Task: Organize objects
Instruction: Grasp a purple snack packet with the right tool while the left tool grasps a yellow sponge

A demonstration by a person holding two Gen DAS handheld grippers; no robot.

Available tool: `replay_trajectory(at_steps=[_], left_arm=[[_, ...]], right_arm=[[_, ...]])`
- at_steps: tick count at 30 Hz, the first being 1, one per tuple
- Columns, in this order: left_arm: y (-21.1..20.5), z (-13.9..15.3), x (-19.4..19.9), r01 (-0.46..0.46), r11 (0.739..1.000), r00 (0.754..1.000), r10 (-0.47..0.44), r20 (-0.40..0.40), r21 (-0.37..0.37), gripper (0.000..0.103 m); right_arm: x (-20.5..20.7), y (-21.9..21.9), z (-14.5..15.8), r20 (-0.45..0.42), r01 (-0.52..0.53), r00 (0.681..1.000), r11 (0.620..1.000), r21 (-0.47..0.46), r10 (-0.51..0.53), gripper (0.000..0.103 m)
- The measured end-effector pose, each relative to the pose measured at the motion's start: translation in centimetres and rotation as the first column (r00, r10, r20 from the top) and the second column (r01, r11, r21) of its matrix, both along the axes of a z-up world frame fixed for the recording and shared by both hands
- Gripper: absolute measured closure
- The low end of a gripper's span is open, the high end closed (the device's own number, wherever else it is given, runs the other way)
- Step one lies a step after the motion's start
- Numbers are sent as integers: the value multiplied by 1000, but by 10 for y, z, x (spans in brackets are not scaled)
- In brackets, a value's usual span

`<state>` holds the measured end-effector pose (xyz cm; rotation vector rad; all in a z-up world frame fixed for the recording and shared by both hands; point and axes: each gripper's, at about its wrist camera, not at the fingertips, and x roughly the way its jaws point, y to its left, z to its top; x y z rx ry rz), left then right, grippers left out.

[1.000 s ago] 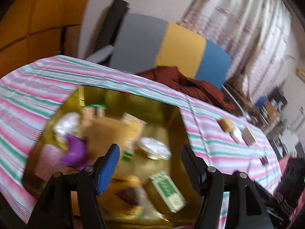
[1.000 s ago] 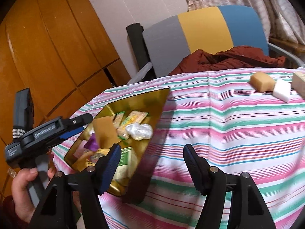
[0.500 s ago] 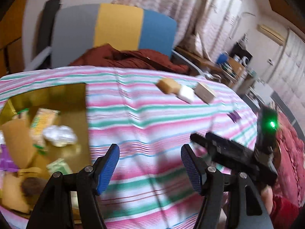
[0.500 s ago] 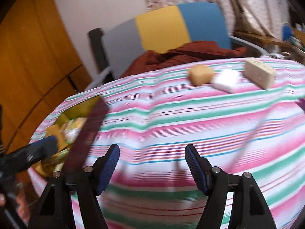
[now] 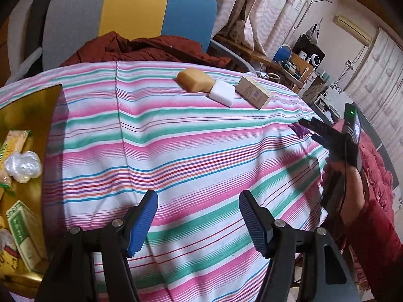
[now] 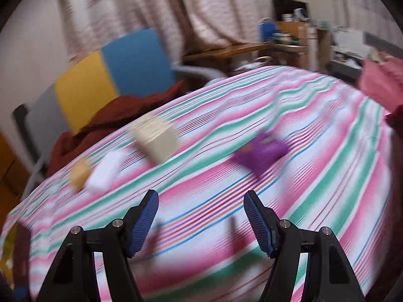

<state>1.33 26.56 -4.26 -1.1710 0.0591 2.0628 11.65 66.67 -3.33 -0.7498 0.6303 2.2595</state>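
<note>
On the striped tablecloth (image 5: 176, 136) lie a tan soap bar (image 5: 195, 79), a white bar (image 5: 222, 93), a beige box (image 5: 254, 92) and a purple packet (image 5: 299, 129). My left gripper (image 5: 198, 222) hangs open over bare cloth, nothing between its fingers. A gold tray (image 5: 32, 105) at the left edge holds several packets and a clear wrapper. In the blurred right wrist view, my right gripper (image 6: 201, 222) is open above the cloth, with the purple packet (image 6: 262, 152) ahead and the beige box (image 6: 156, 141), white bar (image 6: 104, 173) and tan bar (image 6: 80, 173) farther left.
A grey, yellow and blue chair (image 5: 133, 12) with a dark red garment (image 5: 141, 50) stands behind the table. A cluttered desk (image 5: 292, 63) sits at the back right. The right gripper (image 5: 306, 129), held by a hand in a red sleeve (image 5: 372, 239), reaches in at the table's right edge.
Both views have swung right, away from the gold tray toward the loose items. The right gripper now faces the purple packet and beige box. Both grippers stayed open.
</note>
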Motion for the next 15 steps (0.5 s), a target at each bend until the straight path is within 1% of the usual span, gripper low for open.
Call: replay_trajectory(at_steps=[2,5,9,12,13,15], left_arm=[[5,-2,0,3,1000,1000,-3,3,-14,35],[13,-5,0,14,999,1000,-14,4,-32,35],[22,-8,0,31,998,1000,-31,1,-53,35],[28,-11,-3,34,997,999,-34,4,-66,35],[31,-11,-4,34,997,999,-34,6,-67,35],[36,-12,-7,36,997,999,-35,15,-65,35]], right_arm=[[-1,23,-2,15,55,998,998,-6,-55,32],[-12,53,-8,29,92,995,995,-32,-92,32],[-27,68,-12,58,82,995,997,-8,-82,32],[-37,70,-16,76,58,995,998,-14,-57,32],[-40,72,-17,82,57,995,998,-19,-56,33],[-40,76,-22,92,52,995,998,-31,-49,41]])
